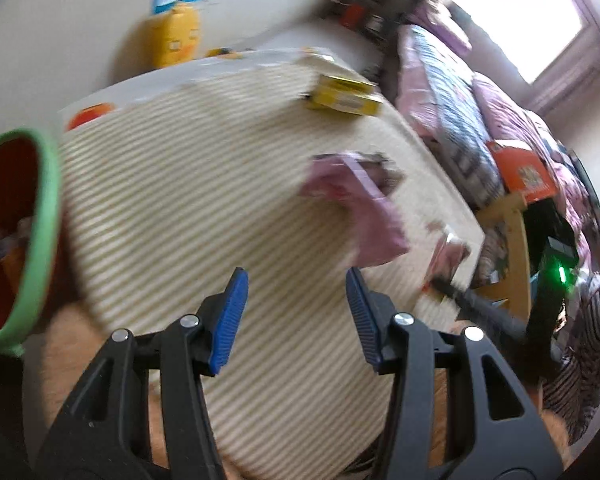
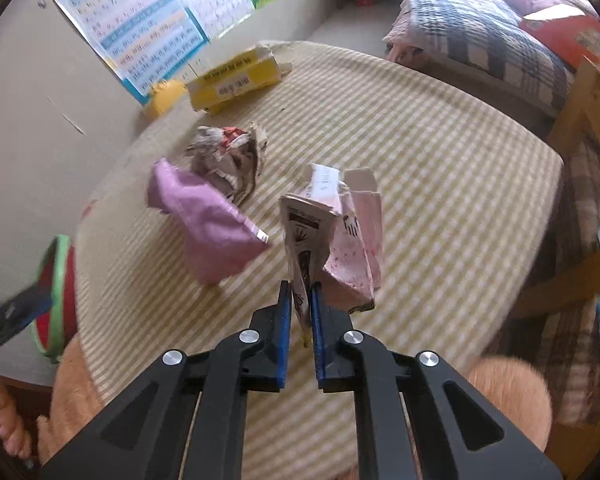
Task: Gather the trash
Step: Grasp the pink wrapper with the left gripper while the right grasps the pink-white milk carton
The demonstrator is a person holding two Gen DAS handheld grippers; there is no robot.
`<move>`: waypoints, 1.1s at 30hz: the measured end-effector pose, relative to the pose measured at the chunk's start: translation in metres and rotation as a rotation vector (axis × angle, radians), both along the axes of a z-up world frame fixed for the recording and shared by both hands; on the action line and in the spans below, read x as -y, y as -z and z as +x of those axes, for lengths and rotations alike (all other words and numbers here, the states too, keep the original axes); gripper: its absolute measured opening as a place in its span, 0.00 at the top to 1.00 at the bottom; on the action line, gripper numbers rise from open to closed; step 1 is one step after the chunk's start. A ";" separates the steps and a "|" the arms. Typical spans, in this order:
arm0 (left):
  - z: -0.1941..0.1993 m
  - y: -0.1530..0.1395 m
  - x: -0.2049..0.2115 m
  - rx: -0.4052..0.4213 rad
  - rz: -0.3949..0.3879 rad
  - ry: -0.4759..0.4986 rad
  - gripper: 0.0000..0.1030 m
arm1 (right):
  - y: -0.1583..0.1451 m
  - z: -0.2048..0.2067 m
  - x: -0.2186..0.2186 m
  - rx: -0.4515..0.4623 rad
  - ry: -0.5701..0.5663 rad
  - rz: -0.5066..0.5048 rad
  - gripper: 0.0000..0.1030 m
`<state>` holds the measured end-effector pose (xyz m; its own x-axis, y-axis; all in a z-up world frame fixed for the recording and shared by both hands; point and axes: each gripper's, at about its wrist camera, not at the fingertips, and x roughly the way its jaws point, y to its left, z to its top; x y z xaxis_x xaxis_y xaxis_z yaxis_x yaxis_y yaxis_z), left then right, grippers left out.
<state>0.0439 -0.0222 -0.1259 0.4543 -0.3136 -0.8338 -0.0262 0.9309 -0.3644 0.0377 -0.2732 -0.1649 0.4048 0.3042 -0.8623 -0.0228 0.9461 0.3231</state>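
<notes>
Standing nearly upright on the striped table, the crumpled pink carton has its long axis running from near to far, open torn end at the far side. The right gripper has its fingers clenched on the carton's near lower edge. The left gripper hangs released over bare cloth. A purple wrapper lies left of the carton, with a crushed printed wrapper behind it and a yellow box farther off. The left view is blurred, and the green-rimmed bin is cut off there.
</notes>
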 end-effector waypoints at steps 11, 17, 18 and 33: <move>0.087 0.045 0.101 -0.084 0.037 0.015 0.42 | -0.003 -0.033 0.017 0.018 0.042 0.059 0.89; 0.086 0.056 0.122 -0.081 0.126 0.116 0.69 | 0.006 -0.031 0.015 -0.012 0.023 0.090 0.80; 0.082 0.057 0.121 -0.085 0.121 0.136 0.70 | 0.007 -0.031 0.016 -0.016 0.027 0.096 0.79; -0.001 0.044 0.055 -0.135 0.140 0.207 0.74 | 0.015 -0.027 0.021 -0.051 0.050 0.148 0.65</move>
<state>0.0431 -0.0774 -0.1702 0.2743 -0.2659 -0.9242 0.1297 0.9625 -0.2384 0.0110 -0.2946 -0.1796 0.3798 0.4104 -0.8290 0.0427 0.8874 0.4589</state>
